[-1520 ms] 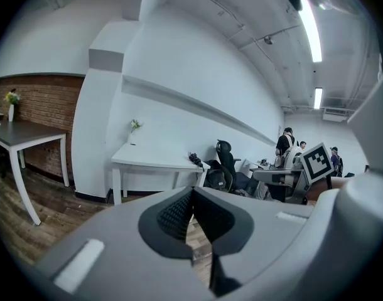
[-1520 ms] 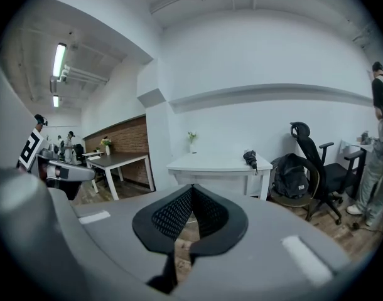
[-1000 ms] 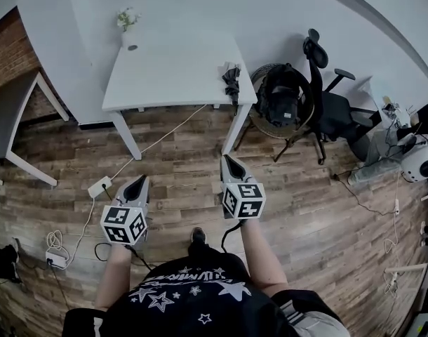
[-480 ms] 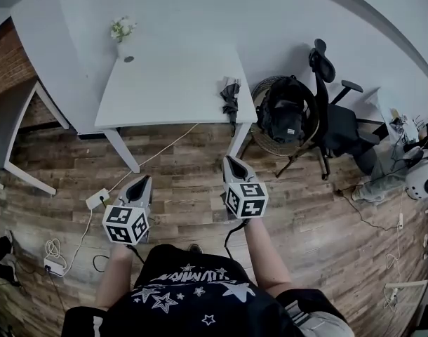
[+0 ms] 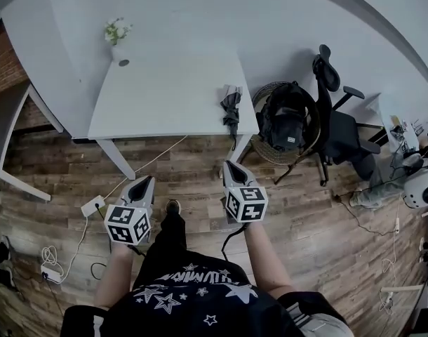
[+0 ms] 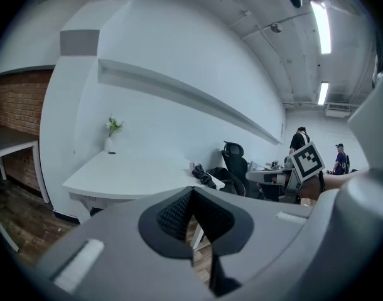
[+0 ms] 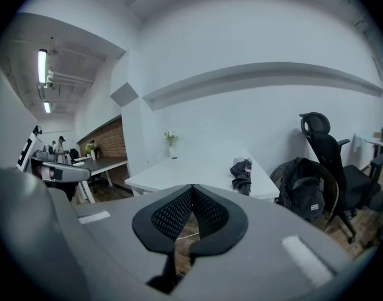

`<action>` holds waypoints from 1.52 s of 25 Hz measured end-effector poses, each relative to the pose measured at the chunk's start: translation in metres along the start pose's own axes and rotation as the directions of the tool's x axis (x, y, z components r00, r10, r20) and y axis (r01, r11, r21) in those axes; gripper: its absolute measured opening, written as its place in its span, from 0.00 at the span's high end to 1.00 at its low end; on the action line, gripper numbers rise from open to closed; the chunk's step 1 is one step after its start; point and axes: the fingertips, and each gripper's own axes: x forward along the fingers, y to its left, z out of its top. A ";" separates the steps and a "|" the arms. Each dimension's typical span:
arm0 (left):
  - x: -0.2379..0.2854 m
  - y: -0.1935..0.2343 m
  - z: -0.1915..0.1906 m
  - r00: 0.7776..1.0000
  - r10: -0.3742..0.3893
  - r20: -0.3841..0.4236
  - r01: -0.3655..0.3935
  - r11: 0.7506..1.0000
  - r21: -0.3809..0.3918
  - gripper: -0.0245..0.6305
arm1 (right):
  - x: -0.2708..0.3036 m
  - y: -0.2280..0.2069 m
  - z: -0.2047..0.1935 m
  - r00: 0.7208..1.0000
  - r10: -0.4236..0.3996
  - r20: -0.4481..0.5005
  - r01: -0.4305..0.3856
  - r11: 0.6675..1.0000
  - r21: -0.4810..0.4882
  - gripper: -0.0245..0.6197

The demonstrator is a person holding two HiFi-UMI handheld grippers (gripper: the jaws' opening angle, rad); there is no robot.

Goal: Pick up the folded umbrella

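Note:
The folded dark umbrella (image 5: 231, 107) lies on the right edge of the white table (image 5: 165, 93), partly hanging over it. It also shows in the left gripper view (image 6: 203, 176) and the right gripper view (image 7: 242, 174). My left gripper (image 5: 142, 182) is shut and empty, held over the wooden floor short of the table's front edge. My right gripper (image 5: 230, 166) is also shut and empty; it points toward the table's right corner, just below the umbrella in the head view. In their own views, the left gripper (image 6: 191, 190) and the right gripper (image 7: 193, 187) show their pads meeting with nothing between them.
A small vase of flowers (image 5: 116, 43) stands at the table's far left. A black backpack (image 5: 285, 118) sits in a round chair right of the table, with an office chair (image 5: 337, 111) beyond it. A power strip (image 5: 91, 206) and cables lie on the floor at the left.
The person has walked toward the table; the table and umbrella now sit closer to both grippers. Both grippers stay shut and level.

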 end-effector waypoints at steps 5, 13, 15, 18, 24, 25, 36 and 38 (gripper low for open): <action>0.046 0.020 0.012 1.000 -0.025 -0.007 0.025 1.000 -0.011 0.96 | 0.036 -0.022 0.016 0.999 -0.036 -0.009 0.036 0.999 0.000 0.94; 0.131 0.056 0.032 0.997 -0.064 -0.033 0.063 0.998 -0.017 0.96 | 0.105 -0.056 0.026 0.996 -0.083 -0.041 0.084 0.996 0.024 0.94; 0.152 0.064 0.038 0.996 -0.076 -0.044 0.075 0.997 -0.024 0.96 | 0.120 -0.063 0.031 0.994 -0.094 -0.046 0.096 0.995 0.029 0.94; 0.183 0.070 0.050 0.992 -0.109 -0.060 0.108 0.994 -0.017 0.96 | 0.139 -0.078 0.040 0.992 -0.119 -0.051 0.121 0.992 0.042 0.94; 0.239 0.081 0.072 0.984 -0.161 -0.076 0.161 0.987 -0.013 0.96 | 0.173 -0.110 0.058 0.983 -0.175 -0.064 0.179 0.981 0.069 0.94; 0.247 0.082 0.074 0.982 -0.172 -0.079 0.171 0.985 -0.014 0.96 | 0.177 -0.114 0.059 0.980 -0.186 -0.069 0.191 0.979 0.075 0.94; 0.325 0.091 0.083 0.955 -0.266 -0.129 0.264 0.964 -0.030 0.96 | 0.220 -0.156 0.060 0.945 -0.289 -0.155 0.307 0.946 0.108 0.93; 0.338 0.091 0.085 0.949 -0.284 -0.135 0.282 0.959 -0.033 0.96 | 0.226 -0.163 0.055 0.936 -0.299 -0.183 0.323 0.939 0.118 0.93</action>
